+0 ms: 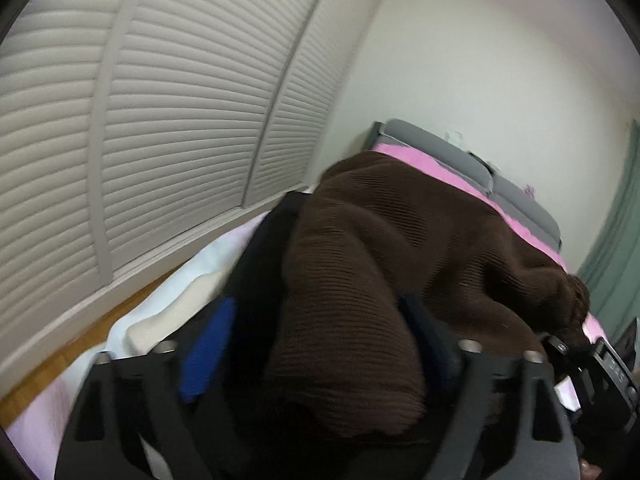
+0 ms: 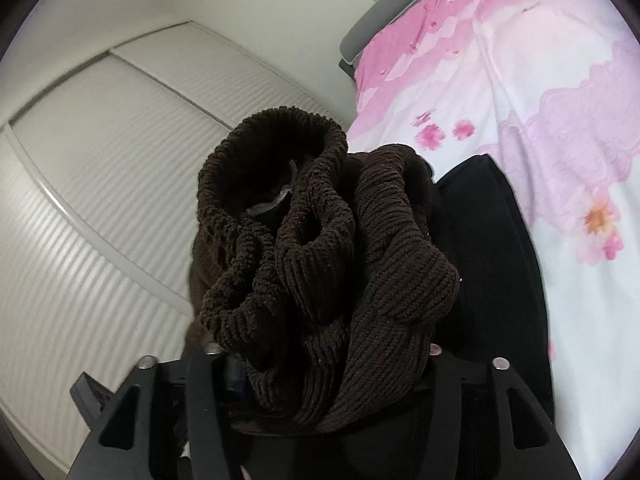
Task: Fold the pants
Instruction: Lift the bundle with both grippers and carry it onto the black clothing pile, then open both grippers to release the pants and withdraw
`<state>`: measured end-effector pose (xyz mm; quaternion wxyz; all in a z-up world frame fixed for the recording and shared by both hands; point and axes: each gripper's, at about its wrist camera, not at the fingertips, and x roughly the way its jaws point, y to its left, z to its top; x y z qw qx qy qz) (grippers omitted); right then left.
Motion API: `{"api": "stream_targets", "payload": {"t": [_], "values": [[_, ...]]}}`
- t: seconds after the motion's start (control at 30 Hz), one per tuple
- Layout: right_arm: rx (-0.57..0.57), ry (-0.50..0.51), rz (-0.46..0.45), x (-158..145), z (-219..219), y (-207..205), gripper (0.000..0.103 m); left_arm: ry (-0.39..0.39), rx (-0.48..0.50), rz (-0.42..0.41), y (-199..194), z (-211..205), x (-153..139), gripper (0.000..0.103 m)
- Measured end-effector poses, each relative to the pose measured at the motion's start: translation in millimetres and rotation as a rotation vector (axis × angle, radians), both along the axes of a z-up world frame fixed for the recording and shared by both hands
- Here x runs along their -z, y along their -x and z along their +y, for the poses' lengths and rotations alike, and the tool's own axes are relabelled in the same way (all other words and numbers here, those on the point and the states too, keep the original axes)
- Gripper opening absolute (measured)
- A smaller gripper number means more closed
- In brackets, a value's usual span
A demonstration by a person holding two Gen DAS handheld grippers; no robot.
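Pants: I see dark brown ribbed corduroy pants point(image 2: 332, 248), bunched up in the centre of the right wrist view and draped as a long brown mass point(image 1: 400, 248) across the middle of the left wrist view, above a bed.
Waistband: in the right wrist view the gathered elastic waistband point(image 2: 276, 136) stands up at upper centre, a pale label showing inside it.
Right gripper: my right gripper point(image 2: 328, 360) sits at the bottom centre of its view with the bunched cloth packed between its jaws; I cannot tell whether the pads press on it, as the fabric hides them. In the left wrist view it shows at the lower right edge point(image 1: 576, 352), at the far end of the brown cloth.
Left gripper: my left gripper point(image 1: 316, 344) stands spread, a blue pad point(image 1: 208, 352) at lower left clear of the cloth, the brown fabric lying between the two fingers and against the right one.
Black garment: a black cloth point(image 2: 492, 264) lies right of the pants on the bed, also seen left of them point(image 1: 264, 264) in the left wrist view.
Bed: a pink and white flowered sheet point(image 2: 520, 92) fills the right side of the right wrist view, with a grey headboard point(image 1: 452, 152) beyond it.
Wardrobe: white louvred doors point(image 1: 160, 120) fill the upper left of the left wrist view.
Floor: a strip of wooden floor point(image 1: 80, 340) runs at lower left.
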<state>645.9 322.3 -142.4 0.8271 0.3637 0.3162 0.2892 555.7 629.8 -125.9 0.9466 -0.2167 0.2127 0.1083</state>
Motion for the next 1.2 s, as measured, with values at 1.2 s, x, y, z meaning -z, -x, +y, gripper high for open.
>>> {"api": "stream_targets", "payload": {"t": [1.2], "values": [[0.359, 0.728, -0.357, -162, -416, 462, 0.102, -0.273, 0.189, 0.01, 393, -467, -123, 0.103]]}}
